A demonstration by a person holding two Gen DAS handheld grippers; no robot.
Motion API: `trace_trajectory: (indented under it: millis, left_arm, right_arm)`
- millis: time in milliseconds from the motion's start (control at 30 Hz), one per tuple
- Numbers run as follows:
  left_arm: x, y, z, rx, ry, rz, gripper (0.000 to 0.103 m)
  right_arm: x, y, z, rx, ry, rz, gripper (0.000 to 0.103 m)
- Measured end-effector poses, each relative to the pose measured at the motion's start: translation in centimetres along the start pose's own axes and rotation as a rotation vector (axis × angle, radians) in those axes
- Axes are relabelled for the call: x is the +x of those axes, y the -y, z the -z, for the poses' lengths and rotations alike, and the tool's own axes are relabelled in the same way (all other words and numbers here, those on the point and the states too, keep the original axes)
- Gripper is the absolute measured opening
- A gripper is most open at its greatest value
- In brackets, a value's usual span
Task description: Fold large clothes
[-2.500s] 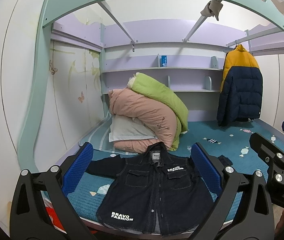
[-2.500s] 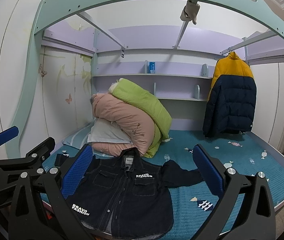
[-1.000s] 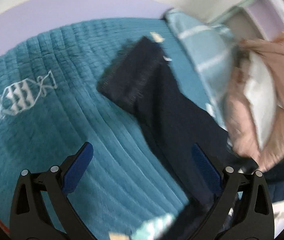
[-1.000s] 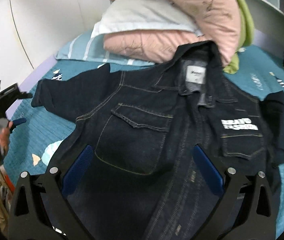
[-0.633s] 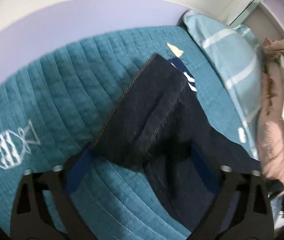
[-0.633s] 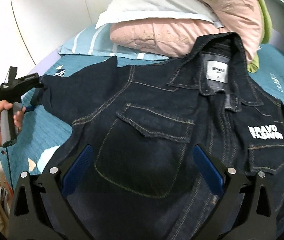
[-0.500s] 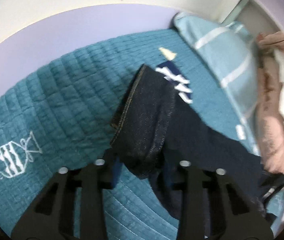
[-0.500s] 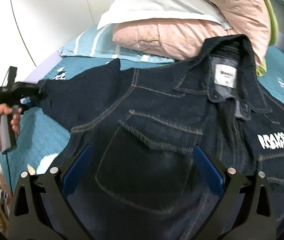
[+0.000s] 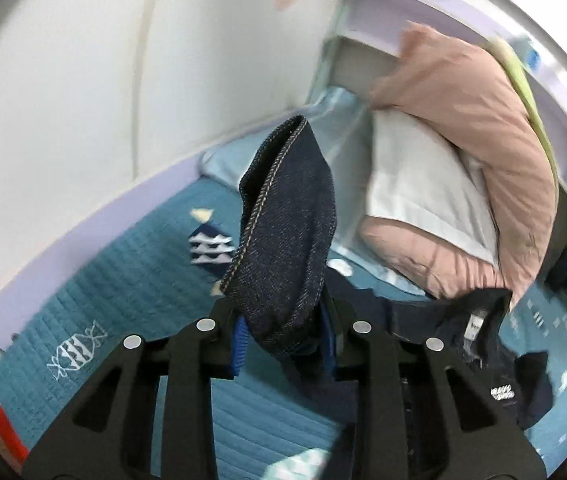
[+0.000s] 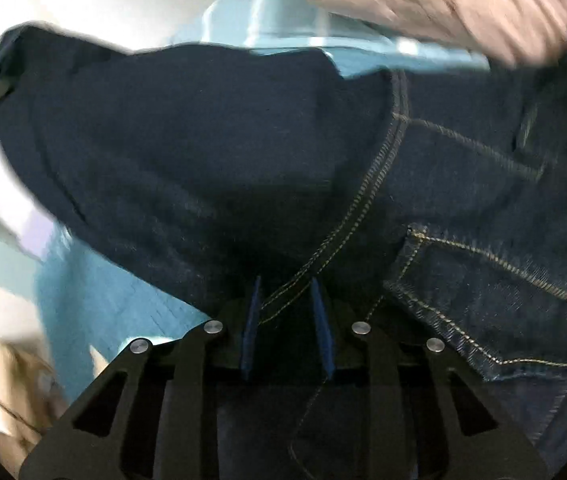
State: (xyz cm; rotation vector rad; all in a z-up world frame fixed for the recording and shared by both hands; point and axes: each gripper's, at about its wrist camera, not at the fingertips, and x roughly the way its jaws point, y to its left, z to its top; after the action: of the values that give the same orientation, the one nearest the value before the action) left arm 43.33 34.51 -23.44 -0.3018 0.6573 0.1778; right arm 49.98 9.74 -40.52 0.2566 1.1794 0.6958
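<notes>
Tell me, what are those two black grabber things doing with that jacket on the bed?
A person is folding a dark denim jacket on the teal bedspread. The left gripper is clamped on the cuff of one sleeve and holds it up off the bed. The right gripper is closing, with the seam where that sleeve joins the body between its blue pads. The rest of the jacket lies on the bed beside the pink quilt.

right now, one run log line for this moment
left gripper: shut on sleeve cuff | right gripper: closing on denim jacket armhole seam
</notes>
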Motion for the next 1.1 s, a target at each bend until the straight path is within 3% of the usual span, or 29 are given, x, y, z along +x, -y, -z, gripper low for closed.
trace_trajectory:
  millis: [133, 233, 467, 600, 667, 733, 800, 833, 867, 900, 1067, 1100]
  left_arm:
    - [-1.0, 7.4, 0.2, 0.089, 0.002, 0.109, 0.029]
    - [-0.8, 14.4, 1.6, 0.171, -0.007, 0.169, 0.029]
    - [2.9, 29.8, 8.3, 0.32, -0.132, 0.303, 0.029]
    - [6.4, 36.3, 14.2, 0.44, -0.232, 0.276, 0.029]
    - [8.0, 38.2, 16.9, 0.476, -0.274, 0.261, 0.029]
    - [10.4, 39.4, 19.5, 0.519, -0.35, 0.236, 0.029]
    - [12.6, 39.8, 22.0, 0.584, -0.42, 0.175, 0.04]
    - [12.8, 39.6, 22.7, 0.597, -0.429, 0.174, 0.05]
    - [12.7, 39.5, 22.9, 0.592, -0.434, 0.203, 0.067]
    - [12.1, 39.4, 22.9, 0.57, -0.431, 0.258, 0.075]
    - [9.6, 37.7, 21.4, 0.434, -0.439, 0.505, 0.086]
    - [9.2, 37.4, 21.0, 0.407, -0.433, 0.513, 0.087]
  right_arm:
    - [-7.0, 2.0, 1.5, 0.02, 0.128, -0.052, 0.025]
    - [-15.0, 6.0, 4.5, 0.058, 0.252, 0.01, 0.027]
    - [-29.1, 17.3, 12.0, 0.251, 0.456, 0.318, 0.027]
    - [-34.8, 24.8, 16.7, 0.442, 0.537, 0.459, 0.035]
    - [-36.5, 28.3, 19.0, 0.544, 0.577, 0.497, 0.045]
    - [-37.5, 31.3, 20.8, 0.629, 0.589, 0.507, 0.046]
    - [-38.1, 34.5, 22.7, 0.713, 0.598, 0.473, 0.047]
    - [-38.3, 35.2, 23.3, 0.732, 0.601, 0.46, 0.047]
    - [-38.4, 36.4, 23.9, 0.759, 0.61, 0.42, 0.047]
    - [-38.5, 37.3, 24.4, 0.785, 0.619, 0.398, 0.047]
    - [-39.3, 40.9, 25.9, 0.875, 0.686, 0.287, 0.05]
    - [-39.4, 41.5, 26.1, 0.889, 0.703, 0.257, 0.05]
